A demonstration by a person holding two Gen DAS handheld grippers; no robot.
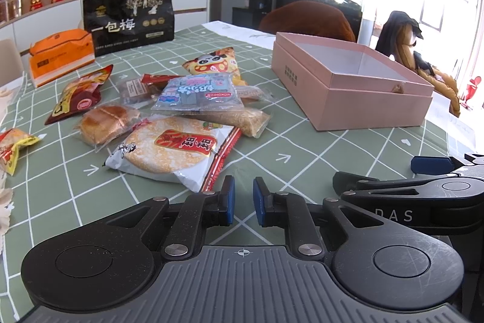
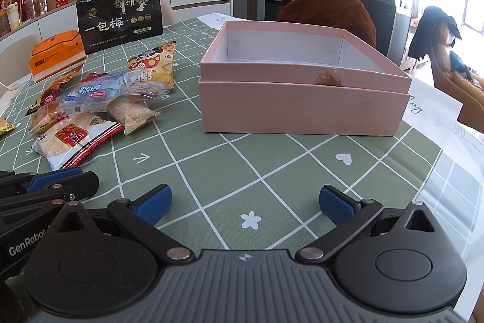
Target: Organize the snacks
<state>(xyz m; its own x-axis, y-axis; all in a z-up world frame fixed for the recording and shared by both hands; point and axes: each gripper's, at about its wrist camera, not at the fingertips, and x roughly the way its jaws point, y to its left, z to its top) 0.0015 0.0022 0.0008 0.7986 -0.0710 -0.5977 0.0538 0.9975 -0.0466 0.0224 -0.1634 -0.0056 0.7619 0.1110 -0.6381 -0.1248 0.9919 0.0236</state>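
A pile of snack packets lies on the green checked tablecloth [image 1: 302, 147]: a round rice cracker pack [image 1: 172, 149], a blue packet [image 1: 198, 93], a yellow panda bag [image 1: 216, 62], a wrapped bun [image 1: 106, 120], a dark red bag [image 1: 80, 96]. An open pink box [image 1: 351, 80] stands to the right; it looks empty in the right wrist view [image 2: 302, 80]. My left gripper [image 1: 243, 200] hovers just in front of the cracker pack, jaws nearly shut, holding nothing. My right gripper [image 2: 245, 202] is open and empty before the box.
A tall black pouch [image 1: 130, 17] and an orange box [image 1: 60, 56] stand at the table's far side. A yellow-red packet [image 1: 13, 147] lies at the left edge. A brown chair back [image 1: 308, 20] stands behind the box. White paper [image 2: 432, 111] lies right of it.
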